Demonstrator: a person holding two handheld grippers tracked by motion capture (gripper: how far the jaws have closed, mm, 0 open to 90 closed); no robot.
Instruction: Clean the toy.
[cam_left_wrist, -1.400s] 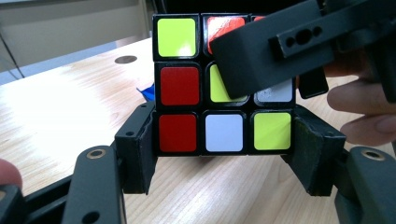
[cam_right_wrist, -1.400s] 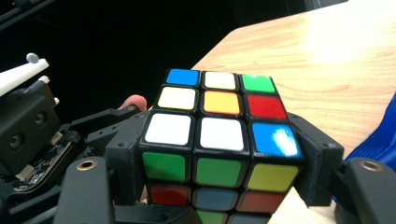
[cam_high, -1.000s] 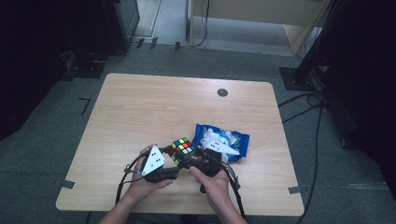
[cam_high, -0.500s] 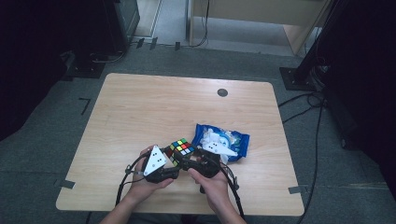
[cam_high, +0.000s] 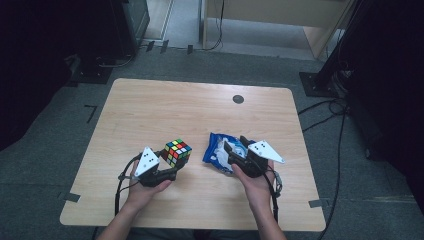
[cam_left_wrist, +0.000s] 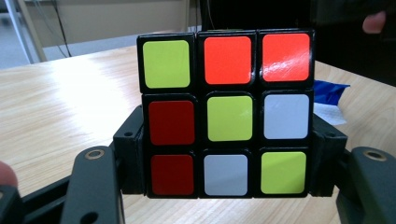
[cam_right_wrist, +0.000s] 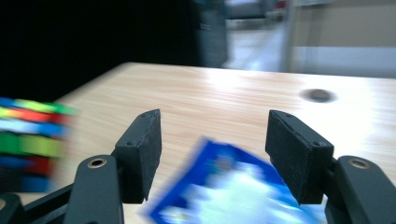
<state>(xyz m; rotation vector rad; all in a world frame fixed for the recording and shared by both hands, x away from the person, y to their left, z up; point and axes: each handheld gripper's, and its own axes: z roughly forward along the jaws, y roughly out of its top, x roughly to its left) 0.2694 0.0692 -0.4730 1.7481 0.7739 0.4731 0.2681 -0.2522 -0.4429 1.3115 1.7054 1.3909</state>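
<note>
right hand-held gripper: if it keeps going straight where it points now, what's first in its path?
Most likely the blue snack bag: it lies low between the open jaws of the right hand-held gripper. Past it is bare table. The view is blurred, so depth is uncertain.

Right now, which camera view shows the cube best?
The left gripper view: the cube is close and sharp, one whole face readable, clamped at both sides by the left gripper. The high view shows the cube small, above the table. The right gripper view shows it as a blur at the left edge.
</note>
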